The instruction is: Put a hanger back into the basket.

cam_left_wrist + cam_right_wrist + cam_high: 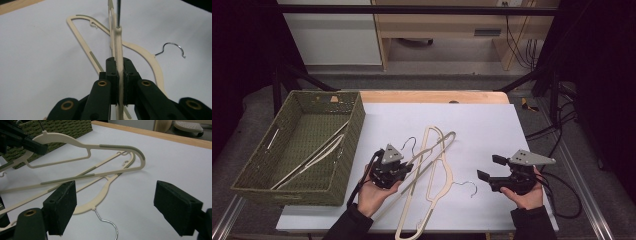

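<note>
My left gripper point(406, 167) is shut on a cream plastic hanger point(119, 47) just below its metal hook, holding it tilted with one end raised off the white sheet; from the right gripper view this held hanger point(100, 146) slants up toward the basket. A second cream hanger point(447, 172) lies flat on the sheet, partly under the first, its wire hook point(107, 222) pointing toward my right gripper point(490, 167). The right gripper point(120, 207) stands open a short way from that hook, with nothing between its pads.
A green woven basket point(354, 135) stands at the left of the table with cream hangers point(312, 157) lying inside. The white sheet point(482, 125) covers most of the wooden tabletop. Cables trail off the table's right side.
</note>
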Demonstrator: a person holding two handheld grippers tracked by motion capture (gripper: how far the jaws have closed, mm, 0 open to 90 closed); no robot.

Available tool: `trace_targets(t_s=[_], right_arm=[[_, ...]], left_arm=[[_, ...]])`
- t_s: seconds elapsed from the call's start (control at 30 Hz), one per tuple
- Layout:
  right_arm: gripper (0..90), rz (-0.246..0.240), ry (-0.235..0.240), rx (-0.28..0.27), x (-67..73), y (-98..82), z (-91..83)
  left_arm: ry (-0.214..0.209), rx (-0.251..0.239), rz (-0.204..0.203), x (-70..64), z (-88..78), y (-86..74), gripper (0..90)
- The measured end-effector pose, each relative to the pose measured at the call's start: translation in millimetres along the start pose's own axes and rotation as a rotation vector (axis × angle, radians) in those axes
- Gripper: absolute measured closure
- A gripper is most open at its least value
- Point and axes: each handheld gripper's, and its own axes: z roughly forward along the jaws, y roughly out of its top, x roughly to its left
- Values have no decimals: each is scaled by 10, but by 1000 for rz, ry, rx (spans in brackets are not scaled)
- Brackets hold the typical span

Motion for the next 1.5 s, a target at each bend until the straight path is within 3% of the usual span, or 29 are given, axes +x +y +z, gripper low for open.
trace_targets(t_s=[0.1, 0.2, 0.27, 0.5, 0.67, 1.0, 1.17, 1.5], right_arm=[[167, 3, -2, -8, -2, 2, -16], [148, 1, -4, -14, -5, 1, -27], [118, -2, -3, -16, -4, -1, -39], [87, 2, -18, -30, 3, -11, -50], [72, 10, -30, -50, 8, -14, -67], [60, 4, -45, -71, 14, -12, -99], [61, 4, -47, -74, 18, -12, -101], [56, -6, -57, -77, 15, -15, -109]], left_arm=[[2, -21, -3, 38, -73, 4, 855], [-38, -52, -12, 74, -200, 50, 856], [-41, -81, -6, 84, -302, 94, 856], [-56, -165, 27, 152, -700, 325, 856], [-37, -197, 70, 200, -938, 494, 856], [-61, -218, 108, 422, -1260, 770, 857], [-34, -229, 132, 572, -1437, 872, 856], [-19, -229, 123, 891, -1646, 910, 857]])
